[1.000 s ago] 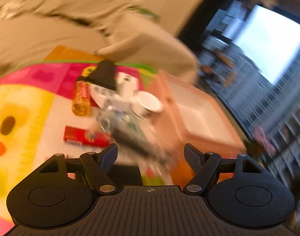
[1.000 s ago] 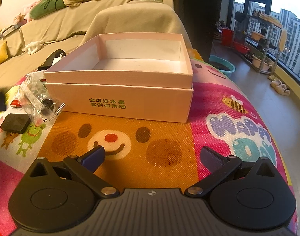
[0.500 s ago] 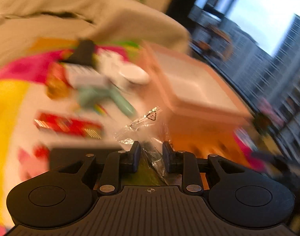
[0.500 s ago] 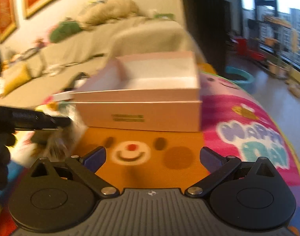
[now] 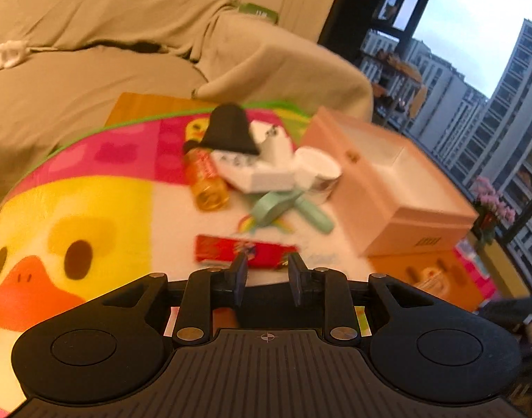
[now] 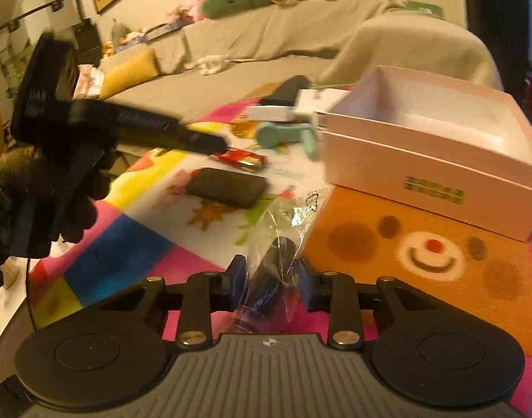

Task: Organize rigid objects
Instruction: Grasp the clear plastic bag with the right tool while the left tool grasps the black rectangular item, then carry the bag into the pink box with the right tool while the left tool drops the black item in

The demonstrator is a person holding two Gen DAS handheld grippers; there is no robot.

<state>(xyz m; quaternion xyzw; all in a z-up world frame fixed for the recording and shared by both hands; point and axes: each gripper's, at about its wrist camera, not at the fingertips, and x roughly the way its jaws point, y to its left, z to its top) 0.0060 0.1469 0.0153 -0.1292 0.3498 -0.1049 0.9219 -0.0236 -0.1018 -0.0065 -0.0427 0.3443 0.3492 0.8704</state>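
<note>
My right gripper (image 6: 271, 275) is shut on a clear plastic bag (image 6: 278, 244) with a dark object inside, low over the mat and left of the open pink box (image 6: 436, 149). My left gripper (image 5: 264, 271) has its jaws close together above a black flat case (image 6: 227, 187), which lies under it; in the left wrist view only a dark shape shows between the fingers, so its hold is unclear. The left gripper also shows in the right wrist view (image 6: 217, 144). A red packet (image 5: 245, 250), a mint-green tool (image 5: 286, 207), an orange bottle (image 5: 206, 181), a white jar (image 5: 318, 170) and white boxes (image 5: 259, 174) lie in a pile.
The colourful play mat (image 5: 74, 216) covers the table. A beige covered sofa (image 5: 91, 52) runs behind it. The pink box (image 5: 398, 188) stands at the mat's right side. A window with buildings is to the right.
My right gripper swung left and closed on the plastic bag. My left gripper let go of the bag, pulled back and now hovers over the black case with narrowed jaws.
</note>
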